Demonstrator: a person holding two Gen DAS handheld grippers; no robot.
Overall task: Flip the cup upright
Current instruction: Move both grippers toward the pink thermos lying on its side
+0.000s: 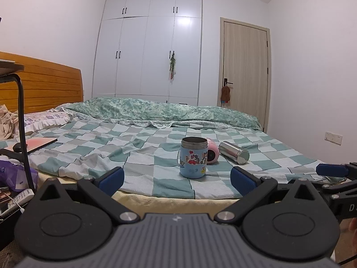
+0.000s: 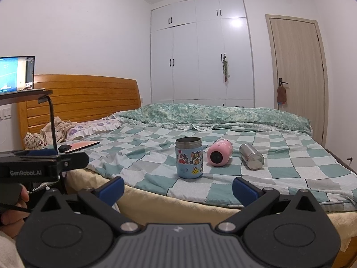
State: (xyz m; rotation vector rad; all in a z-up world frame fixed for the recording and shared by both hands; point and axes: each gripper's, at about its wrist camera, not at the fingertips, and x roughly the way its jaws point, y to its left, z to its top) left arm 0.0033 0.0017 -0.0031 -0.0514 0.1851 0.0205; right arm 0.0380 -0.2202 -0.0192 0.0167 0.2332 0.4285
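blue cartoon-stickered cup (image 1: pixel 193 157) stands upright on the checkered bedspread (image 1: pixel 138 138), mouth up, near the bed's front edge. pink cup (image 2: pixel 219 153) and steel cup (image 2: pixel 251 156) lie on their sides beside it, seemingly apart. left gripper (image 1: pixel 177 178) and right gripper (image 2: pixel 178 188) hover short of the bed, jaws spread, gripping nothing.

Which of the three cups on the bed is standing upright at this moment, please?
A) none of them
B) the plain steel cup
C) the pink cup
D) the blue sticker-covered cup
D: the blue sticker-covered cup stands with its open steel rim upward, while the pink cup and the plain steel cup lie on their sides on the checked bedspread.
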